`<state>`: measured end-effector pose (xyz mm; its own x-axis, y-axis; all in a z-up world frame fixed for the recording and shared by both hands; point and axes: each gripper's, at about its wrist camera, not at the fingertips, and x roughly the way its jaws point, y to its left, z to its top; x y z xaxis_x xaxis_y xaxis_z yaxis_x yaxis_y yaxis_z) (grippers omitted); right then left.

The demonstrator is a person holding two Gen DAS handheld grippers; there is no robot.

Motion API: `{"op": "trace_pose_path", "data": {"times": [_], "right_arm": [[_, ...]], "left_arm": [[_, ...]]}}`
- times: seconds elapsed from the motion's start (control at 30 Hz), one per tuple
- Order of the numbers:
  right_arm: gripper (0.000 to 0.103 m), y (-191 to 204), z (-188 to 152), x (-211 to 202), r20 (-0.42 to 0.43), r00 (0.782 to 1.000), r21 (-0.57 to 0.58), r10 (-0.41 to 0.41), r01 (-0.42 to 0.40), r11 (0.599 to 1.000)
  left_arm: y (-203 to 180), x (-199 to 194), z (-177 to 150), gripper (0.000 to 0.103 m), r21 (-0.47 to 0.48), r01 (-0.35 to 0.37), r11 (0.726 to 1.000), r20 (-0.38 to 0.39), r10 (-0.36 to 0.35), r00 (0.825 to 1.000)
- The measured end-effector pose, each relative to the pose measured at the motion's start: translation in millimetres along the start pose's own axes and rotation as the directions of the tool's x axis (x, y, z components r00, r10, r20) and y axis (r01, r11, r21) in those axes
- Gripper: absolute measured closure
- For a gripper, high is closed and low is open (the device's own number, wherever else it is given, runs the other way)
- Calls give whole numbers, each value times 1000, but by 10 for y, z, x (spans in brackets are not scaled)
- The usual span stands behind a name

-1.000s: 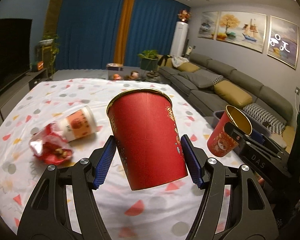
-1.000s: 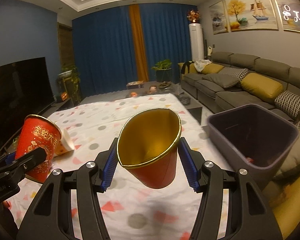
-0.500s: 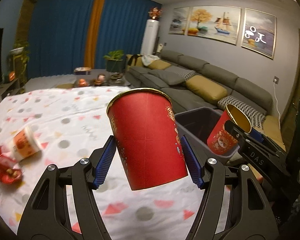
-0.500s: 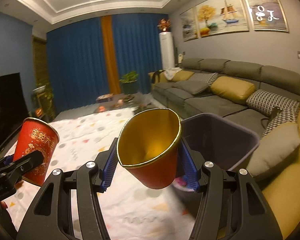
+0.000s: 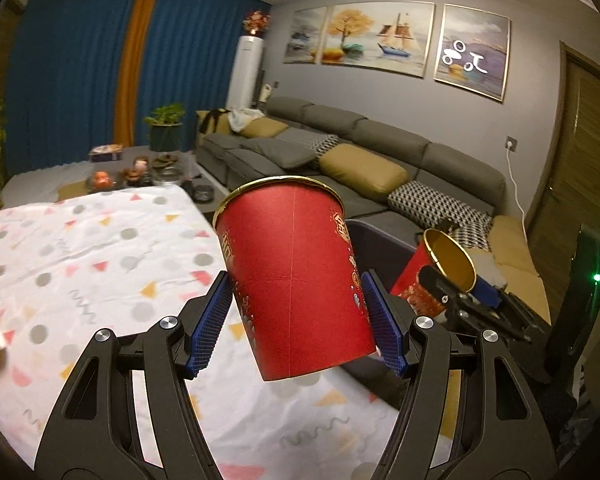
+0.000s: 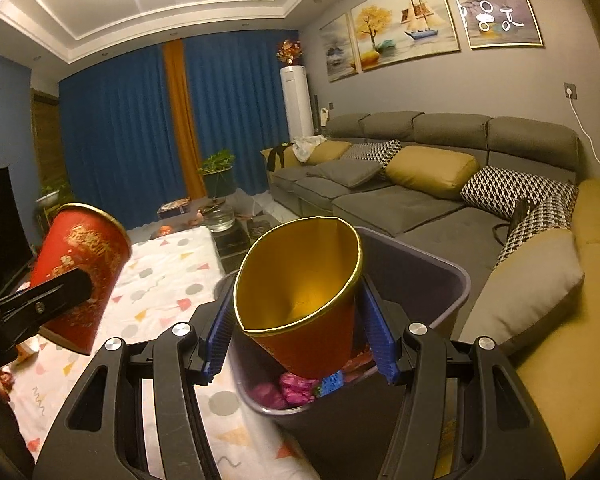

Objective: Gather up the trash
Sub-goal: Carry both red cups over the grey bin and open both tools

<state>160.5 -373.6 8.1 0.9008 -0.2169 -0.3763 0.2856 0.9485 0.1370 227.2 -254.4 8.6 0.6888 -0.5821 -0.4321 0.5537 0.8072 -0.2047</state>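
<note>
Gold Chinese characters run down the red cup [image 6: 80,268] in the right wrist view, too blurred to read; the right-hand painting [image 5: 474,50] carries white brush-like marks, not legible as words

My left wrist view looks forward and slightly down along its fingers, close over the patterned tablecloth [image 5: 100,248], facing the grey sofa [image 5: 380,148] at frame right. My right wrist view sits further right, close above the dark bin [image 6: 440,280] at lower centre. Both share the sofa, blue curtains [image 6: 132,132], wall paintings [image 5: 364,36] and each other's red cup, at opposite frame edges
</note>
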Motion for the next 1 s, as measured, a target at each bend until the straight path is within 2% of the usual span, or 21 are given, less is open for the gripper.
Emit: {"op": "trace_pose_path", "data": {"times": [0.33, 0.87, 1.0], "right_arm": [[45, -233, -43, 159, -15, 1000, 21, 9, -9, 1000], [44, -278, -209, 286, -68, 998, 17, 7, -6, 1000], [44, -293, -229, 290, -73, 997, 21, -1, 3, 1000]], "left_arm": [[-183, 594, -3, 38, -11, 79, 997, -57, -80, 995], [-249, 1071, -126, 37, -52, 150, 987, -135, -155, 979], [-297, 1164, -159, 37, -57, 170, 984, -166, -177, 970]]}}
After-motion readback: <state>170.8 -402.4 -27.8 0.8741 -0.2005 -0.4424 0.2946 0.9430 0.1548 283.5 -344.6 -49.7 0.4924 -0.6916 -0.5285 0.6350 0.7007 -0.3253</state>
